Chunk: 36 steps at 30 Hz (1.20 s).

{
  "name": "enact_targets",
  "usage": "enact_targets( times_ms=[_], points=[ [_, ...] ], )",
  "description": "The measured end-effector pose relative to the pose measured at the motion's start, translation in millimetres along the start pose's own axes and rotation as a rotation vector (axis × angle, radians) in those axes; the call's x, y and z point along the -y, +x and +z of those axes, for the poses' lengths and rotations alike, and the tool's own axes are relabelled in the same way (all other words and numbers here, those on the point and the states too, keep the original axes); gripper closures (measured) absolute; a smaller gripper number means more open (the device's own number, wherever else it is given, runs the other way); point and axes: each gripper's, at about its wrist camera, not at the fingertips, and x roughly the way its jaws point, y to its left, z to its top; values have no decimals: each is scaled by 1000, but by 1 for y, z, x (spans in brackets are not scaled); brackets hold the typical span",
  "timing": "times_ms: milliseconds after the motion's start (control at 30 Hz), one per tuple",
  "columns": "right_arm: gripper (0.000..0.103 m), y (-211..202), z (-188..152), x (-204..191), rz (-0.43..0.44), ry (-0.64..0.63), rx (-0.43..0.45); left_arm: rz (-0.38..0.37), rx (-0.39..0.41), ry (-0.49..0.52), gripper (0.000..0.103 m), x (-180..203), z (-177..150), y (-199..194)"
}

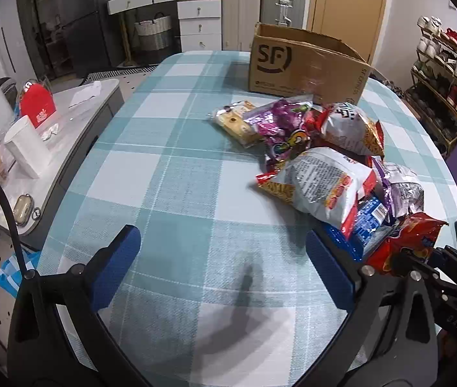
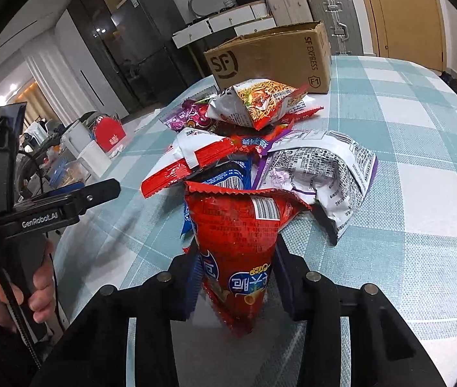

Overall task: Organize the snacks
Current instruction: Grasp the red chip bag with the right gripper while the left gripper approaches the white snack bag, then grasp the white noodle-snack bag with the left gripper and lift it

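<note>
Evidently the right gripper (image 2: 236,277) was clamped on the red snack bag (image 2: 238,235), whose long axis pointed toward the cardboard box (image 2: 270,61) at upper centre (left gripper (image 1: 222,271) gaped empty).

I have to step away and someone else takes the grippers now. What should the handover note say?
Right gripper: shut on the red snack bag, at the near edge of the pile.
Left gripper: open, nothing in it, over bare tablecloth left of the pile.
Snack pile: heaped loose on the table.
Cardboard box: open beyond the pile; its inside is not visible.
Done: one bag gripped.
Left: likely box it, then the rest.
</note>
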Motion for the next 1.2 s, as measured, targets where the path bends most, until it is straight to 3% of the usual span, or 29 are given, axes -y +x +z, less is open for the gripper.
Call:
enact_targets(
  times_ms=[233, 500, 900, 1200],
  points=[
    [63, -30, -5, 1, 26, -17, 66, -3, -29, 16, 1, 14, 9, 12],
    [63, -35, -11, 2, 43, -42, 71, -73, -86, 1, 1, 32, 28, 33],
    [63, -40, -18, 12, 106, -48, 86, -189, -207, -121, 1, 33, 53, 63],
    [63, -42, -18, 19, 154, -15, 100, -259, -275, -108, 1, 72, 61, 85]
  ],
)
